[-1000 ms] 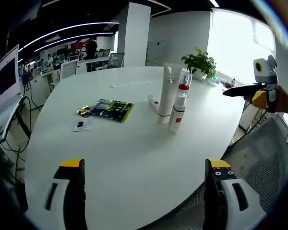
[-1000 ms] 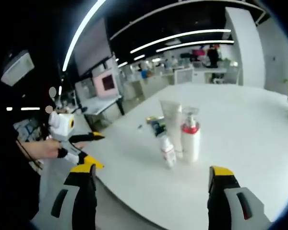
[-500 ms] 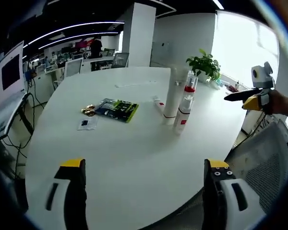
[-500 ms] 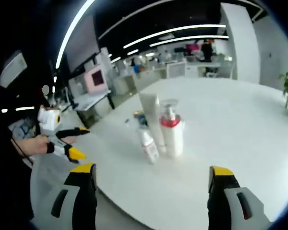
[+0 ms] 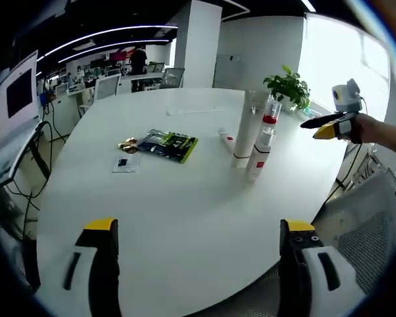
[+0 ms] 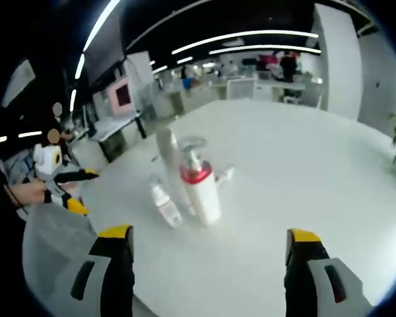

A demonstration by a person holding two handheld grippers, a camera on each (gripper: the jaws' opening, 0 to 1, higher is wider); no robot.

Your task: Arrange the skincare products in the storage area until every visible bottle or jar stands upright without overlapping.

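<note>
The three skincare items all stand upright in a tight cluster mid-table: tall white tube [image 5: 249, 129], red-collared pump bottle [image 6: 199, 185], small bottle [image 6: 164, 204]. A small tube [image 5: 227, 139] lies flat just behind them, so I'd say that's what's left. Over the last second the bottles stay put; both hands have just swung around the table. Left gripper [image 5: 198, 264] and right gripper [image 6: 208, 274] hang wide open, holding nothing, well short of the cluster.

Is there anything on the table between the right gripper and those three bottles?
Nothing visible. In the right gripper view, only bare white table lies between the open right gripper and the pump bottle, small bottle and tall tube, which stand upright close together.
</note>
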